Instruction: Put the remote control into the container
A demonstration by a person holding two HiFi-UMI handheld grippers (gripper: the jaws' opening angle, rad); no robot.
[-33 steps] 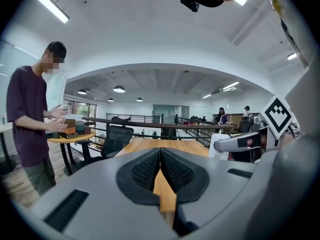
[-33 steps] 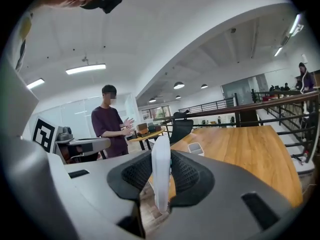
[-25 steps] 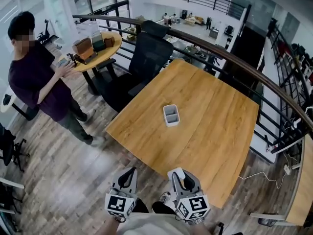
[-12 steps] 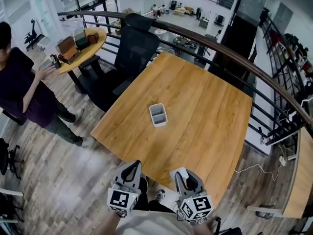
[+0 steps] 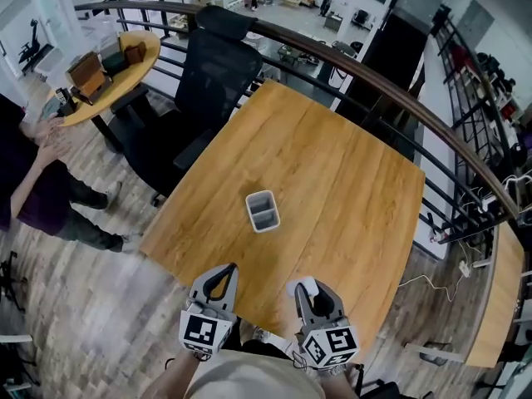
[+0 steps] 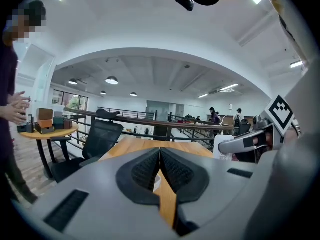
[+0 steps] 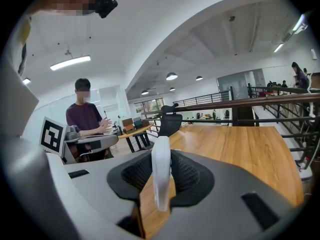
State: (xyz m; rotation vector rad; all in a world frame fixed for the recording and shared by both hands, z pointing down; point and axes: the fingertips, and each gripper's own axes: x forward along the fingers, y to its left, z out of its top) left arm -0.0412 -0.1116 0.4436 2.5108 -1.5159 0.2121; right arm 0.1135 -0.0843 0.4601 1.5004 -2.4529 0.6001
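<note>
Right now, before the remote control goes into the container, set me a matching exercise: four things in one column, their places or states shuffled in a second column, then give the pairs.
Things
1. remote control
2. container
3. left gripper
4. black office chair

Places or states
A. jaws together, nothing between them
B. on the floor at the table's far left side
C. clamped between the jaws of the right gripper
D. standing on the wooden table, apart from both grippers

Pairs: 1-C, 2-D, 3-A, 4-B
</note>
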